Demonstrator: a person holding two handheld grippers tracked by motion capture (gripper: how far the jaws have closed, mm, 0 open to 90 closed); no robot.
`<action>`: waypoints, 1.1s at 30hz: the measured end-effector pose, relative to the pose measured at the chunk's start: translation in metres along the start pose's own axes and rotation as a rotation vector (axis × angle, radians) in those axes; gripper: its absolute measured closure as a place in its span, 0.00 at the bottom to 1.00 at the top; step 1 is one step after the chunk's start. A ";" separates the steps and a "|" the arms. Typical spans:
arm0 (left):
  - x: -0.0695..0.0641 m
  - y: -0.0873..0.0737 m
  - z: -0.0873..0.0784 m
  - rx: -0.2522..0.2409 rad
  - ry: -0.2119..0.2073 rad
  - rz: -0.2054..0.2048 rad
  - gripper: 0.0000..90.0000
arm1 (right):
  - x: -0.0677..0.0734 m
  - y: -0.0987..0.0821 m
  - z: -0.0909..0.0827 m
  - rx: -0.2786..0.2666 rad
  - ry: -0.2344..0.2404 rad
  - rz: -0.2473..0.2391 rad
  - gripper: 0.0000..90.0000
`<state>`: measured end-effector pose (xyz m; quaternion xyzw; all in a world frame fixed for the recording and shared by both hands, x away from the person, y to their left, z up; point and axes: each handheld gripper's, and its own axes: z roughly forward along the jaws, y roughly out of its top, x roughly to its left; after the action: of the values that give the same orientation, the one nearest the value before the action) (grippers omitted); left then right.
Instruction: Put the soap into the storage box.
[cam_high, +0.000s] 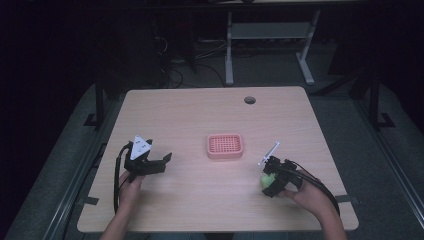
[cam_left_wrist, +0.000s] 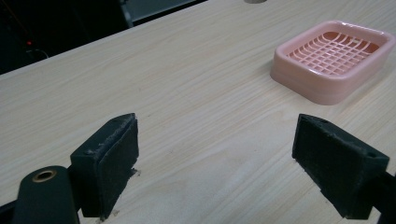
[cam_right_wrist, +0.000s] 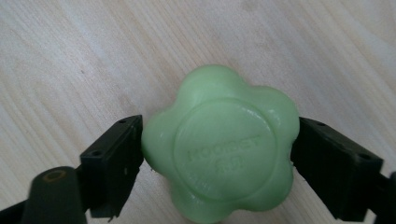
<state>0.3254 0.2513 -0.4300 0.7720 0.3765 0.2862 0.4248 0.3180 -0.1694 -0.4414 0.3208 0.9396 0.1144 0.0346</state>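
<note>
Right hand-held gripper (cam_right_wrist: 217, 154) clamps the green flower-shaped soap (cam_right_wrist: 222, 147) between its jaws, over the desk (cam_high: 200, 115). Left hand-held gripper (cam_left_wrist: 215, 154) stands wide, holding nothing; pink soap dish (cam_left_wrist: 334, 58) ahead, to its right

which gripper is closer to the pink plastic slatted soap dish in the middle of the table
Left, though only slightly. The left gripper sits open to the left of the pink plastic slatted soap dish, pointing toward it. The right gripper is on its other side and nearer the person, shut on a green flower-shaped soap.
</note>
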 end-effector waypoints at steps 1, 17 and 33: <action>0.000 0.000 0.000 0.000 0.000 0.002 0.16 | 0.000 0.000 0.001 -0.001 0.001 0.000 0.22; 0.000 0.000 0.000 -0.004 0.001 -0.007 0.16 | 0.003 0.002 0.001 0.019 -0.011 -0.020 0.28; 0.000 0.000 -0.001 -0.001 0.002 -0.008 0.16 | 0.002 0.000 -0.008 -0.026 -0.004 -0.040 0.29</action>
<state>0.3248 0.2519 -0.4297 0.7701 0.3798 0.2854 0.4258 0.3151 -0.1699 -0.4335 0.3015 0.9442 0.1253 0.0431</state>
